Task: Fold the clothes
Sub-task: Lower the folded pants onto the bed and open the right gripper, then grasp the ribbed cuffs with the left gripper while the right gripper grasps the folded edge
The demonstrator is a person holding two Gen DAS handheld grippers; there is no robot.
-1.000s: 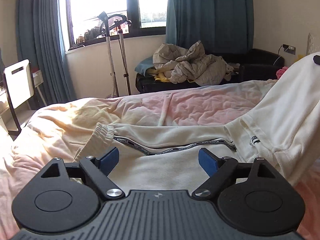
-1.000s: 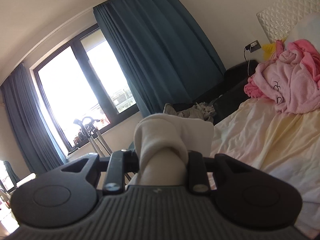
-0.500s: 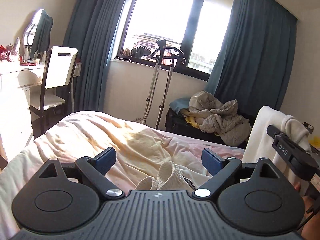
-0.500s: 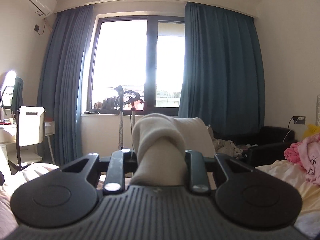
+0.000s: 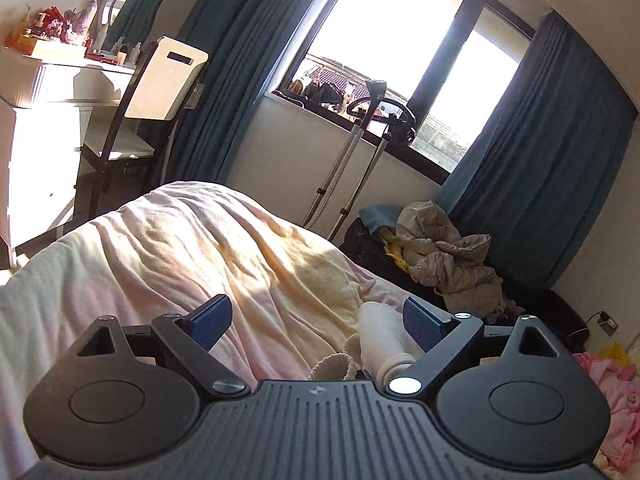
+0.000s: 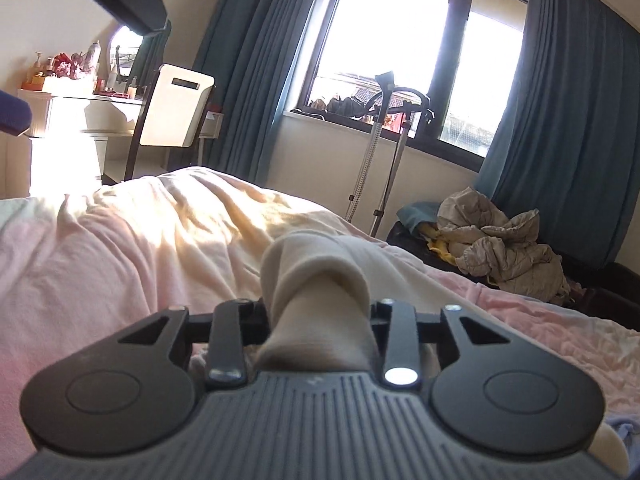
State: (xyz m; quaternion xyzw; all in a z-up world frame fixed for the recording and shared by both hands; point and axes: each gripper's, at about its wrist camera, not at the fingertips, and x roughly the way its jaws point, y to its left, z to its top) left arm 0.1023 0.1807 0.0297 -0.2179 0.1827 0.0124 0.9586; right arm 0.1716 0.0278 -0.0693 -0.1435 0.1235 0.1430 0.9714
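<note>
The left gripper (image 5: 316, 322) was spread wide, its blue pads (image 5: 210, 321) well apart and holding nothing. Low between them, close to the right-hand pad, lay a bunched bit of the cream garment (image 5: 380, 340), with a ribbed cuff just beside it near the gripper's body. It rested on the bed (image 5: 180, 248), whose pale pink and yellow blanket was rumpled and partly sunlit.

The right gripper (image 6: 318, 320) was clenched on the same cream garment (image 6: 316, 276): a thick fold of cloth rose from between the closed fingers and drooped over forward, above the blanket (image 6: 120, 248).

Beyond the bed stood a white chair (image 5: 166, 80) at a dresser (image 5: 44, 92) crowded with small bottles, and a garment steamer stand (image 5: 360, 148) in front of the window (image 5: 400, 52), which had dark blue curtains (image 5: 224, 72) on both sides. A heap of beige clothes (image 5: 448, 260) sat on a dark sofa (image 5: 552, 312) to the right, and some pink cloth (image 5: 616, 392) showed at the far right edge of the left wrist view
</note>
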